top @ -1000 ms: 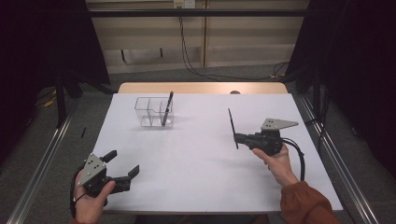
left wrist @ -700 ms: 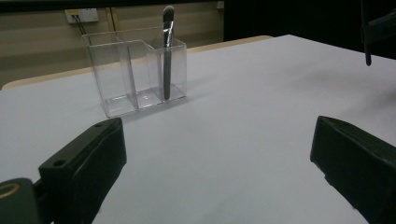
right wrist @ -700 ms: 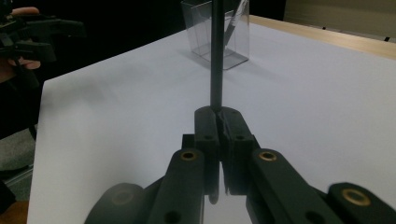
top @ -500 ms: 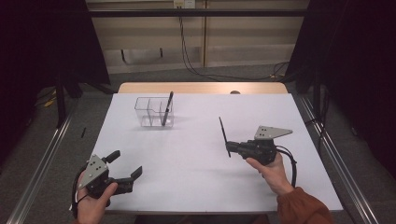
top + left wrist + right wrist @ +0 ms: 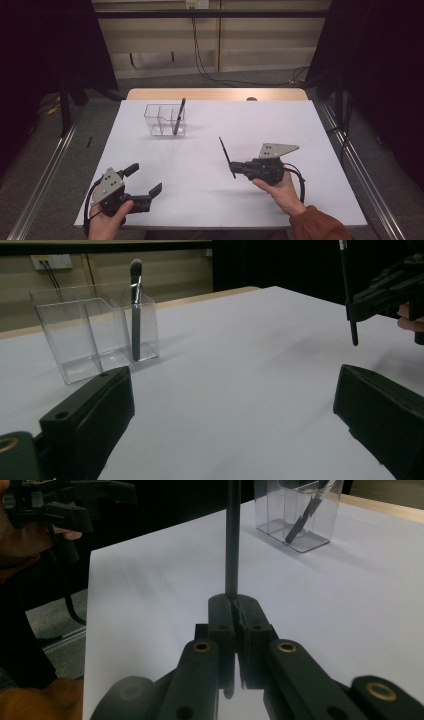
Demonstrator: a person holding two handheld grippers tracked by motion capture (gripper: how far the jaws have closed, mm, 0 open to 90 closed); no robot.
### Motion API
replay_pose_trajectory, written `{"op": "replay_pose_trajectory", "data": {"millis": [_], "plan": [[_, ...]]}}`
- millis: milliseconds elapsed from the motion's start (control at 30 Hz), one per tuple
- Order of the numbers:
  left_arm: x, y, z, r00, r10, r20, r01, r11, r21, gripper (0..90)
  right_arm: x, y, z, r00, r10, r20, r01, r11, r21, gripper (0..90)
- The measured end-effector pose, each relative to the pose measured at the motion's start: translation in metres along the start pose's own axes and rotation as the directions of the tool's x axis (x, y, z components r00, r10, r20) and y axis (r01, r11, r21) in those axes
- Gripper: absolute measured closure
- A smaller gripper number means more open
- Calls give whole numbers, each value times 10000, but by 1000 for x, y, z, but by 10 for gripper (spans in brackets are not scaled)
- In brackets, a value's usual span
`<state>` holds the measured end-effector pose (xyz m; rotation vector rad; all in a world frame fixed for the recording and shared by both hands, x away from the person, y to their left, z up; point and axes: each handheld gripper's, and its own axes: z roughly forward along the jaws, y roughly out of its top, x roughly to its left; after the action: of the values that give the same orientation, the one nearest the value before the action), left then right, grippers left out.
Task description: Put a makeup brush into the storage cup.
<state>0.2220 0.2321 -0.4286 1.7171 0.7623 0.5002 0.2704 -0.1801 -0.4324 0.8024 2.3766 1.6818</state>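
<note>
A clear plastic organizer [image 5: 162, 120] stands at the back left of the white table, divided into compartments. A dark makeup brush [image 5: 178, 116] leans upright in its right compartment, bristles up [image 5: 135, 310]. At right of centre my right gripper [image 5: 235, 166] is shut on a slim black stick [image 5: 226, 156], which points up and away from its jaws [image 5: 232, 540]. My left gripper [image 5: 146, 179] rests near the front left edge, jaws wide open with nothing between them [image 5: 230, 390]. In the left gripper view, the right gripper [image 5: 390, 287] holds the stick [image 5: 348, 295] above the table.
The white table top [image 5: 280, 125] has a wooden strip along its back edge [image 5: 215, 94]. Metal rails run along the floor on both sides. Cables hang on the wall behind. In the right gripper view, the organizer [image 5: 300, 515] is far ahead and the left gripper [image 5: 65, 505] is at upper left.
My right gripper has moved left and a little nearer the front edge, carrying the black stick. The left gripper has hardly shifted.
</note>
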Motion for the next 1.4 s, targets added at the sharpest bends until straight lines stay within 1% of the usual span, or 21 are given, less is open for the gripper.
{"op": "replay_pose_trajectory", "data": {"millis": [167, 267, 300, 333, 500, 533, 567, 600, 633, 667, 733, 800, 833, 867, 933, 1033, 1200, 1267, 1300, 1367, 1400], "plan": [[-5, 2, 5, 9995, 66, 323, -66, 10000, 8, 30, 3, -1, 5, 9998, 4, -173, -3, 10000, 55, 870], [-9, 3, 10, 9984, 274, 496, -274, 9996, -5, 29, 5, -1, 8, 9997, -11, -255, 13, 9999, 101, 870], [-10, 3, 13, 9977, 279, 625, -281, 9996, 17, 29, 5, 0, 9, 9996, -24, -277, 27, 9999, 104, 869], [-10, 3, 15, 9973, 351, 639, -356, 9993, 65, 29, 5, 0, 10, 9995, -55, -305, 58, 9999, 120, 870], [-12, 2, 27, 9960, 316, 837, -329, 9994, 135, 29, 6, -1, 12, 9995, -78, -296, 83, 9998, 153, 869], [-13, 3, 28, 9954, 336, 899, -346, 9994, 95, 29, 6, -1, 13, 9994, -78, -329, 84, 9998, 177, 870], [-15, 4, 31, 9940, 250, 1069, -256, 9997, 45, 29, 6, -1, 14, 9994, -87, -325, 93, 9998, 180, 870], [-15, 5, 32, 9928, 296, 1164, -308, 9995, 84, 29, 7, -1, 15, 9994, -90, -345, 96, 9998, 187, 870], [-17, 6, 34, 9925, 287, 1186, -297, 9995, 65, 29, 7, -1, 15, 9993, -93, -364, 100, 9998, 187, 869], [-19, 7, 36, 9914, 382, 1252, -392, 9992, 61, 29, 7, -1, 16, 9993, -122, -356, 129, 9997, 184, 869], [-22, 11, 41, 9889, 401, 1431, -406, 9992, 6, 27, 7, -1, 17, 9992, -139, -366, 146, 9997, 190, 869], [-26, 16, 45, 9866, 550, 1536, -554, 9985, -16, 28, 7, -1, 17, 9993, -117, -369, 124, 9997, 192, 869], [-28, 19, 49, 9841, 581, 1677, -586, 9983, -19, 28, 7, -1, 18, 9993, -122, -361, 128, 9998, 182, 869], [-29, 20, 51, 9831, 642, 1714, -653, 9979, 5, 28, 7, -1, 18, 9993, -109, -348, 115, 9998, 179, 869], [-31, 24, 58, 9786, 825, 1883, -849, 9964, 47, 28, 7, -1, 18, 9993, -117, -364, 124, 9998, 177, 869], [-33, 28, 69, 9756, 862, 2019, -889, 9960, 39, 28, 7, -1, 18, 9992, -136, -369, 143, 9997, 177, 869], [-42, 36, 86, 9696, 921, 2266, -930, 9956, -67, 28, 6, -1, 18, 9994, -119, -329, 124, 9998, 145, 869], [-47, 40, 92, 9655, 921, 2438, -942, 9955, -28, 28, 6, -1, 18, 9994, -129, -308, 133, 9998, 126, 869], [-49, 42, 95, 9625, 999, 2524, -1030, 9947, -9, 28, 6, -1, 18, 9995, -133, -296, 137, 9998, 107, 869], [-53, 43, 99, 9617, 1078, 2521, -1110, 9938, -15, 29, 6, -1, 18, 9995, -132, -288, 135, 9999, 103, 869], [-55, 44, 101, 9596, 1051, 2610, -1083, 9941, -20, 29, 6, -1, 18, 9995, -127, -276, 129, 9999, 95, 869]]}}
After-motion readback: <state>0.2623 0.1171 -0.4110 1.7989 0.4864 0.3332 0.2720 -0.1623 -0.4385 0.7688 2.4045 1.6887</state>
